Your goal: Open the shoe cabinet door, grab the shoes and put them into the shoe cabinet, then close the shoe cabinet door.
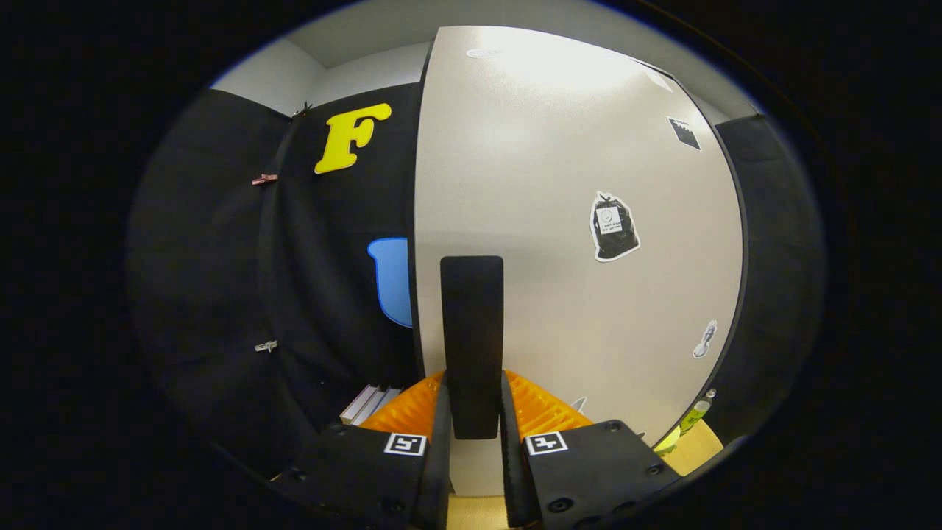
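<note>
We see a pale, wood-toned surface (pixel 703 447) in two bare patches: a strip at the bottom centre of the frame and a wedge at the lower right. The shoe cabinet door (pixel 574 309) comes down to it, though we cannot see where the two meet. In the lower right, a yellow-green bottle (pixel 695 417) stands upright just beside the door's right edge. In the lower left, some pale flat slabs (pixel 368 403) lie stacked; we cannot tell what they are. At the bottom centre, the gripper (pixel 475 412) has both fingers pressed against the door's dark upright handle (pixel 472 331).
</note>
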The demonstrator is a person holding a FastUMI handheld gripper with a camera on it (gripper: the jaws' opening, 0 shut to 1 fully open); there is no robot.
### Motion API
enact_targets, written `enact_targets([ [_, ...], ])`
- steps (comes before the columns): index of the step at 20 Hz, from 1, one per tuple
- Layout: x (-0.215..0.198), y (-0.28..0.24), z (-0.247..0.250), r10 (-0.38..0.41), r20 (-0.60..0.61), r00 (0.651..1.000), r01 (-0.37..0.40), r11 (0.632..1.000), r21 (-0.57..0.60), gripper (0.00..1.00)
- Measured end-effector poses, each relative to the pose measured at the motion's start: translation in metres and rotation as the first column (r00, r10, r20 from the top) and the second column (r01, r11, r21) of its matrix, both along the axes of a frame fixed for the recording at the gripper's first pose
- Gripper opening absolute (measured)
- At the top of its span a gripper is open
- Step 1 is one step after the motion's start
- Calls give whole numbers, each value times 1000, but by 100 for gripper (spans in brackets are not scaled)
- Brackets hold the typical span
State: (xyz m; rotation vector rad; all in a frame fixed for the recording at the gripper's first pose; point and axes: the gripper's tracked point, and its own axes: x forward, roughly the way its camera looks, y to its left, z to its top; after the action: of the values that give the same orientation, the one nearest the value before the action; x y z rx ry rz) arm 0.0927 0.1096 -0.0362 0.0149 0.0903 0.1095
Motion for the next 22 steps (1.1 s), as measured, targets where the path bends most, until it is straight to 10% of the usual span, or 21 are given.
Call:
enact_targets([
  [15,-65,-13,2,163,-30,986,-163,987,17,25],
  [16,-55,-52,-2,-43,-26,999,41,998,-48,16],
  [22,-99,-74,0,-37,-30,999,36,999,-38,5],
])
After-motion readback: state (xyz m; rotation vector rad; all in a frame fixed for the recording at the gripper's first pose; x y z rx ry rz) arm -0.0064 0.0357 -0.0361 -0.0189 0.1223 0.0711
